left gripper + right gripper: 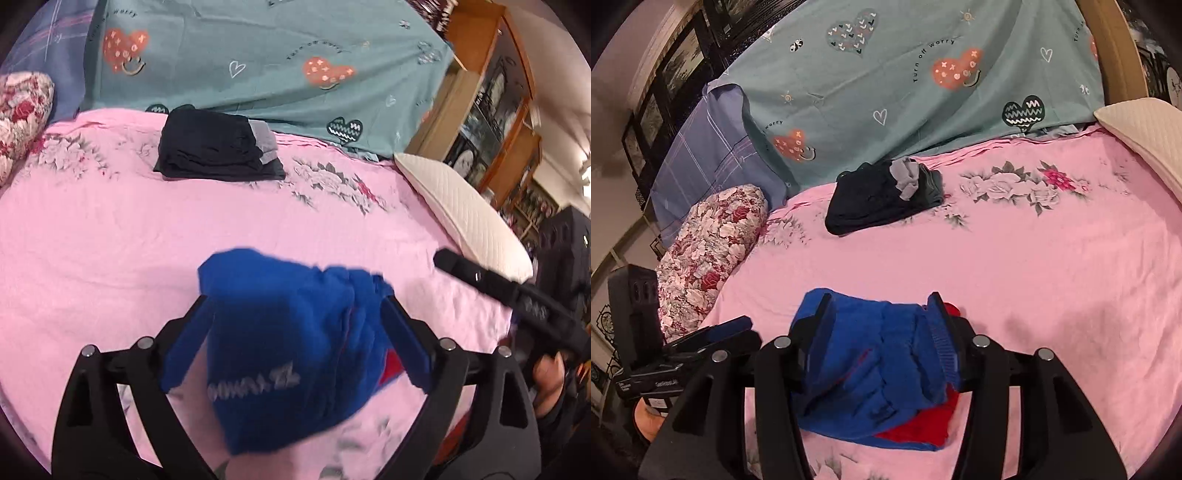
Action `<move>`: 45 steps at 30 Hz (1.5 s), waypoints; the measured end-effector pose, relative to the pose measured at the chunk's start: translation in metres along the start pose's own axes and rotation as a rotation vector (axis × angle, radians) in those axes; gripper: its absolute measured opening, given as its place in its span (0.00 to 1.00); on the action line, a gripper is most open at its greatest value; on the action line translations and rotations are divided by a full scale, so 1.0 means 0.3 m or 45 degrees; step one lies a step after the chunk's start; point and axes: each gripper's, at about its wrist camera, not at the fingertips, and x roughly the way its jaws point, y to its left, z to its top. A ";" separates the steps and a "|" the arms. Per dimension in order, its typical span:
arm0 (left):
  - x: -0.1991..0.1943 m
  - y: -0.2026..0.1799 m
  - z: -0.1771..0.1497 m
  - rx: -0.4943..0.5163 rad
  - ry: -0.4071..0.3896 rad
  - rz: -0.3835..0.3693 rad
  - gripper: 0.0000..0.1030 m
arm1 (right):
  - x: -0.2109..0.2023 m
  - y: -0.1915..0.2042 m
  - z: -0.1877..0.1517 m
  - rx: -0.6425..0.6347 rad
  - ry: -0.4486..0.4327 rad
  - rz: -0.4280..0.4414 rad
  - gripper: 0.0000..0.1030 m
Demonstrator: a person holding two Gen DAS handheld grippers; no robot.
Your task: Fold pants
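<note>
Blue pants with red trim and white lettering [291, 354] are bunched between the fingers of my left gripper [295, 314], which is shut on them above the pink bedsheet [110, 240]. In the right wrist view the same blue pants [871, 369] sit between the fingers of my right gripper [881, 314], which is shut on their waistband end. The red part [923, 424] hangs below. The right gripper shows at the right edge of the left wrist view [498, 291]; the left gripper shows at the lower left of the right wrist view [713, 336].
A folded dark pile with a grey piece [218, 147] lies at the back of the bed, also in the right wrist view [882, 195]. A teal heart-print cover [277, 62], a floral pillow [709, 254], a white pillow [465, 214] and wooden cabinets [495, 99] surround the bed.
</note>
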 end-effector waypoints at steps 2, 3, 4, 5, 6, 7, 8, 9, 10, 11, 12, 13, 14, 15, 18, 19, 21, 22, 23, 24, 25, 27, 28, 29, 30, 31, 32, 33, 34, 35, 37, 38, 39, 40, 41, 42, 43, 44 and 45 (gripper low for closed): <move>0.102 0.038 0.024 -0.064 0.041 0.100 0.90 | 0.071 0.003 0.019 0.020 0.050 0.018 0.50; 0.149 0.071 0.020 -0.093 0.067 0.150 0.89 | 0.119 -0.007 0.013 0.038 0.102 -0.002 0.50; 0.215 0.102 0.010 -0.105 0.109 0.227 0.88 | 0.191 -0.028 -0.007 0.060 0.186 -0.058 0.50; 0.267 0.111 0.004 -0.104 0.144 0.274 0.89 | 0.255 -0.051 -0.035 0.074 0.270 -0.104 0.50; 0.311 0.131 -0.012 -0.102 0.187 0.304 0.89 | 0.329 -0.085 -0.079 0.084 0.374 -0.139 0.50; 0.357 0.148 -0.029 -0.105 0.239 0.318 0.91 | 0.358 -0.099 -0.109 0.065 0.385 -0.146 0.50; 0.385 0.167 -0.047 -0.129 0.257 0.309 0.93 | 0.364 -0.091 -0.126 0.012 0.367 -0.161 0.50; 0.381 0.164 -0.047 -0.117 0.250 0.314 0.93 | 0.364 -0.082 -0.131 -0.014 0.369 -0.174 0.50; 0.374 0.162 -0.044 -0.122 0.250 0.310 0.93 | 0.350 -0.076 -0.125 -0.015 0.351 -0.169 0.51; 0.360 0.165 -0.031 -0.140 0.251 0.291 0.92 | 0.332 -0.077 -0.114 -0.007 0.339 -0.150 0.51; 0.343 0.166 -0.025 -0.155 0.245 0.266 0.91 | 0.309 -0.083 -0.102 0.013 0.324 -0.117 0.52; 0.318 0.167 -0.019 -0.173 0.233 0.228 0.91 | 0.275 -0.094 -0.086 0.041 0.301 -0.088 0.57; 0.275 0.168 -0.015 -0.186 0.206 0.196 0.91 | 0.238 -0.107 -0.074 0.060 0.274 -0.078 0.60; 0.239 0.169 -0.013 -0.189 0.184 0.174 0.91 | 0.202 -0.115 -0.067 0.068 0.250 -0.069 0.72; 0.091 0.173 -0.034 -0.186 0.140 0.084 0.93 | 0.111 -0.185 -0.078 0.123 0.210 -0.068 0.97; 0.075 0.180 -0.042 -0.193 0.142 0.070 0.95 | 0.102 -0.202 -0.092 0.147 0.221 -0.039 0.97; 0.058 0.219 -0.079 -0.215 0.177 0.054 0.95 | 0.115 -0.241 -0.126 0.201 0.276 0.048 0.97; 0.067 0.239 -0.100 -0.230 0.198 0.039 0.95 | 0.128 -0.250 -0.141 0.212 0.300 0.060 0.97; 0.080 0.254 -0.118 -0.234 0.210 0.037 0.95 | 0.145 -0.252 -0.159 0.218 0.321 0.054 0.97; 0.098 0.260 -0.132 -0.241 0.224 0.038 0.95 | 0.164 -0.255 -0.170 0.223 0.340 0.059 0.97; 0.115 0.263 -0.144 -0.251 0.242 0.026 0.95 | 0.177 -0.248 -0.180 0.228 0.353 0.068 0.97; 0.160 0.241 -0.162 -0.248 0.271 -0.032 0.95 | 0.212 -0.237 -0.191 0.243 0.380 0.110 0.97; 0.174 0.229 -0.165 -0.241 0.264 -0.034 0.95 | 0.225 -0.229 -0.194 0.245 0.393 0.127 0.95; 0.187 0.215 -0.162 -0.236 0.243 -0.040 0.95 | 0.237 -0.221 -0.196 0.240 0.407 0.143 0.95; 0.202 0.207 -0.156 -0.244 0.245 -0.065 0.95 | 0.248 -0.207 -0.195 0.217 0.415 0.143 0.91; 0.217 0.201 -0.151 -0.264 0.240 -0.083 0.95 | 0.258 -0.198 -0.192 0.205 0.430 0.154 0.84; 0.230 0.196 -0.145 -0.290 0.243 -0.106 0.95 | 0.272 -0.189 -0.192 0.208 0.456 0.188 0.83; 0.240 0.188 -0.140 -0.302 0.251 -0.128 0.94 | 0.280 -0.186 -0.190 0.213 0.468 0.197 0.83; 0.252 0.175 -0.139 -0.295 0.262 -0.143 0.93 | 0.289 -0.183 -0.188 0.211 0.481 0.204 0.83; 0.267 0.151 -0.140 -0.249 0.274 -0.130 0.93 | 0.296 -0.184 -0.186 0.210 0.492 0.215 0.78; 0.273 0.130 -0.142 -0.206 0.281 -0.112 0.79 | 0.306 -0.210 -0.188 0.269 0.518 0.271 0.49; 0.275 0.136 -0.142 -0.234 0.305 -0.148 0.68 | 0.304 -0.224 -0.195 0.307 0.522 0.309 0.46; 0.267 0.146 -0.139 -0.256 0.300 -0.161 0.63 | 0.294 -0.233 -0.197 0.319 0.507 0.321 0.43; 0.259 0.148 -0.133 -0.270 0.299 -0.192 0.52 | 0.282 -0.232 -0.199 0.319 0.492 0.334 0.41; 0.247 0.145 -0.128 -0.263 0.290 -0.194 0.49 | 0.270 -0.225 -0.198 0.317 0.472 0.339 0.41; 0.235 0.135 -0.122 -0.252 0.280 -0.193 0.49 | 0.259 -0.217 -0.195 0.315 0.459 0.343 0.41; 0.224 0.123 -0.116 -0.238 0.270 -0.190 0.49 | 0.243 -0.203 -0.189 0.309 0.440 0.355 0.40; 0.210 0.108 -0.107 -0.222 0.254 -0.186 0.49 | 0.228 -0.191 -0.181 0.303 0.421 0.368 0.40; 0.196 0.101 -0.100 -0.216 0.241 -0.187 0.49 | 0.213 -0.180 -0.169 0.296 0.404 0.381 0.40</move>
